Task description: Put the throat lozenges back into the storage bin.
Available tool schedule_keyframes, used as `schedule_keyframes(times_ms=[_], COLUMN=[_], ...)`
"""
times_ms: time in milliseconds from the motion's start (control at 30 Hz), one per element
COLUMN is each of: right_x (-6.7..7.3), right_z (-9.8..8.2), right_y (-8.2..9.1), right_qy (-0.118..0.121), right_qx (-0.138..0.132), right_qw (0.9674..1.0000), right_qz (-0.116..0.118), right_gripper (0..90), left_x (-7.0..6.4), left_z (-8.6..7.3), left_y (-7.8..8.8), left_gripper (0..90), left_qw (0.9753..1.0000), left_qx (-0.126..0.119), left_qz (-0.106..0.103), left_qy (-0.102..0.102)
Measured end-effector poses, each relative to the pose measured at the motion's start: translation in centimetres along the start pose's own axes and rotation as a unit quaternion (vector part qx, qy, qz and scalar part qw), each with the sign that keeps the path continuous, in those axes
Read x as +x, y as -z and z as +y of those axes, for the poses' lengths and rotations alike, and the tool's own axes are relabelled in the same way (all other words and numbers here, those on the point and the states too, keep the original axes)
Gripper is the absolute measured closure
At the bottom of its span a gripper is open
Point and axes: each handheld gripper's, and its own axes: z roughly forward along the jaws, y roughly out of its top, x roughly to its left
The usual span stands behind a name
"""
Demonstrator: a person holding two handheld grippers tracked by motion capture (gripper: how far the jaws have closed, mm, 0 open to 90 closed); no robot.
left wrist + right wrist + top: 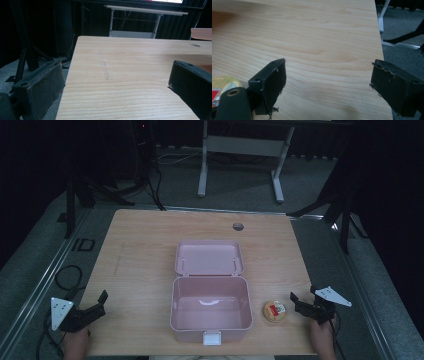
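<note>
No words or numbers can be read anywhere. The small round tin (275,311) on the table has a red and yellow label on its lid, but any letters on it are too small and blurry to make out. In the right gripper view, the edge of that tin (222,83) shows some red and yellow too, with no letters clear enough to read.
</note>
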Motion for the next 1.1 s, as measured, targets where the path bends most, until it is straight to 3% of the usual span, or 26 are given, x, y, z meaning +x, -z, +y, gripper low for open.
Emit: schedule_keyframes(times_ms=[200, 333, 467, 567, 667, 767, 867, 1100], right_x=[0.1, 0.0, -0.1, -0.4, -0.6, -0.7, -0.8, -1.0], right_z=[0.2, 0.3, 0.7, 1.3, 1.7, 2.1, 2.6, 3.8], right_y=[-0.5, -0.9, -0.8, -0.5, -0.3, -0.2, -0.2, 0.0], right_qy=[0.024, 0.033, 0.047, 0.045, 0.054, 0.072, 0.085, 0.126], right_qx=[0.029, 0.047, 0.069, 0.085, 0.116, 0.157, 0.205, 0.301], right_qw=[0.9992, 0.9982, 0.9965, 0.9950, 0.9909, 0.9837, 0.9730, 0.9400], right_qz=[-0.018, -0.016, 0.005, 0.029, 0.043, 0.052, 0.062, 0.098], right_gripper=[12.6, 12.6, 12.8, 13.1, 13.1, 13.1, 13.0, 13.1], left_x=[0.0, 0.0, 0.1, 0.1, 0.1, 0.1, 0.1, 0.1], left_z=[0.0, 0.0, 0.0, 0.0, 0.0, 0.0, 0.0, 0.0], left_y=[0.0, 0.0, 0.0, 0.0, 0.0, 0.0, 0.0, 0.0], left_gripper=[0.3, 0.3, 0.3, 0.4, 0.4, 0.3, 0.4, 0.3], left_qw=[1.0000, 1.0000, 1.0000, 1.0000, 1.0000, 1.0000, 1.0000, 1.0000], left_qx=[0.000, 0.000, 0.000, 0.000, 0.000, 0.000, 0.001, 0.001], left_qz=[0.000, 0.000, -0.001, -0.003, -0.005, -0.006, -0.007, -0.007], left_qy=[0.000, 0.000, 0.002, 0.002, 0.001, 0.002, 0.002, 0.003])
